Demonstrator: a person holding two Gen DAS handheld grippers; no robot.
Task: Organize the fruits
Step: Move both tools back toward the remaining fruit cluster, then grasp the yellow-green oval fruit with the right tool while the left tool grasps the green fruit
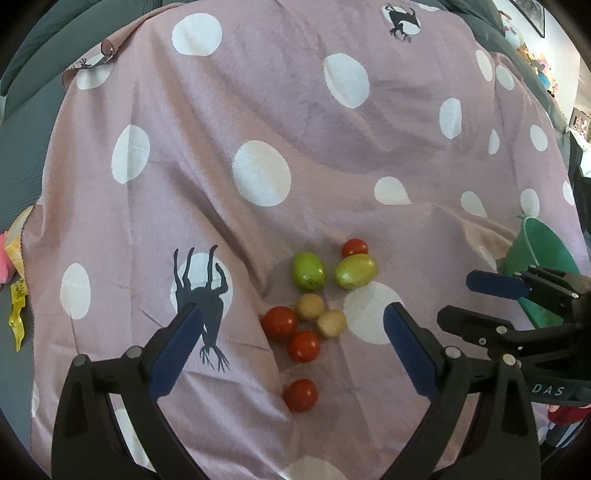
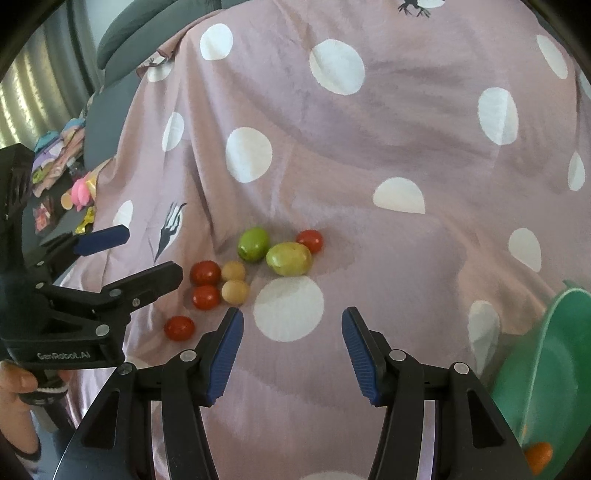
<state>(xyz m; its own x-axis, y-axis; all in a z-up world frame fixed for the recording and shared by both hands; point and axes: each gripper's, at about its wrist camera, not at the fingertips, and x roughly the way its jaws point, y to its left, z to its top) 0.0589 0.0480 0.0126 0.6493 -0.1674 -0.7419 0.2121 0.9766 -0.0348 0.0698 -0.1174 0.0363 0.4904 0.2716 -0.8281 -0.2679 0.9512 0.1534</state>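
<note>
A cluster of small fruits lies on a pink polka-dot blanket [image 1: 332, 155]: two green fruits [image 1: 309, 270] [image 2: 253, 244], several red tomatoes [image 1: 279, 322] [image 2: 205, 272] and two tan round ones [image 1: 309, 306] [image 2: 235, 291]. One tomato [image 1: 300, 395] [image 2: 179, 328] lies apart, nearer me. My left gripper [image 1: 293, 308] [image 2: 152, 251] hovers wide open over the cluster, its pads touching nothing. My right gripper [image 2: 291, 312] [image 1: 458, 298] is open over a white dot to the right of the fruits, nothing between its fingers. A green bowl [image 2: 546, 350] [image 1: 535, 254] stands at the right.
An orange fruit [image 2: 539, 456] shows inside the bowl. Toys and wrappers [image 2: 79, 192] lie on the grey surface left of the blanket. A hand [image 2: 18, 384] holds the left gripper's handle. Grey cushions [image 2: 133, 33] line the far edge.
</note>
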